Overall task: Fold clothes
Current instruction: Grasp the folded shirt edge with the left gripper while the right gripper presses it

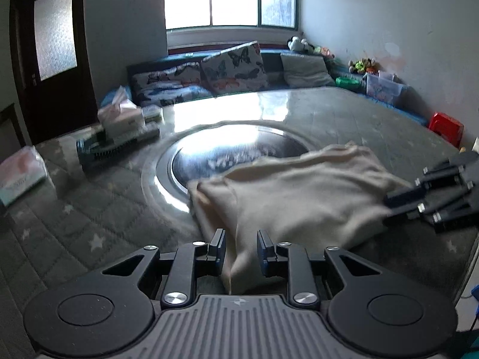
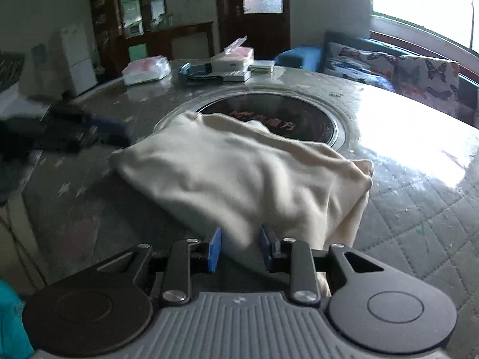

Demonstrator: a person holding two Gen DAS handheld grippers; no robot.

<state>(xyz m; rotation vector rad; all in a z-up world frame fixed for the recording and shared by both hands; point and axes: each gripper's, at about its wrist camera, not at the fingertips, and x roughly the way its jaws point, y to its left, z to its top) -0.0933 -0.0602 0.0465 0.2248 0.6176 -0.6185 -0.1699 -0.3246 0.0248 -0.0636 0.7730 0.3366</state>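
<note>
A cream garment (image 1: 299, 200) hangs slack between my two grippers, just above the round table (image 1: 89, 209). My left gripper (image 1: 241, 246) is shut on one near corner, with the fabric filling the gap between its pads. In the left wrist view my right gripper (image 1: 389, 206) comes in from the right edge and pinches the cloth's other end. In the right wrist view the same garment (image 2: 224, 173) spreads away over the table's dark centre disc (image 2: 284, 113). There my right gripper (image 2: 241, 243) is shut on its near edge, and my left gripper (image 2: 119, 137) shows blurred at the left.
Tissue boxes (image 2: 146, 70) and a dark brush (image 1: 116, 149) stand on the table's far side. A sofa with butterfly cushions (image 1: 233, 68) runs under the window. A red stool (image 1: 446, 128) stands by the wall on the right. The quilted star cover (image 2: 419, 239) lies under glass.
</note>
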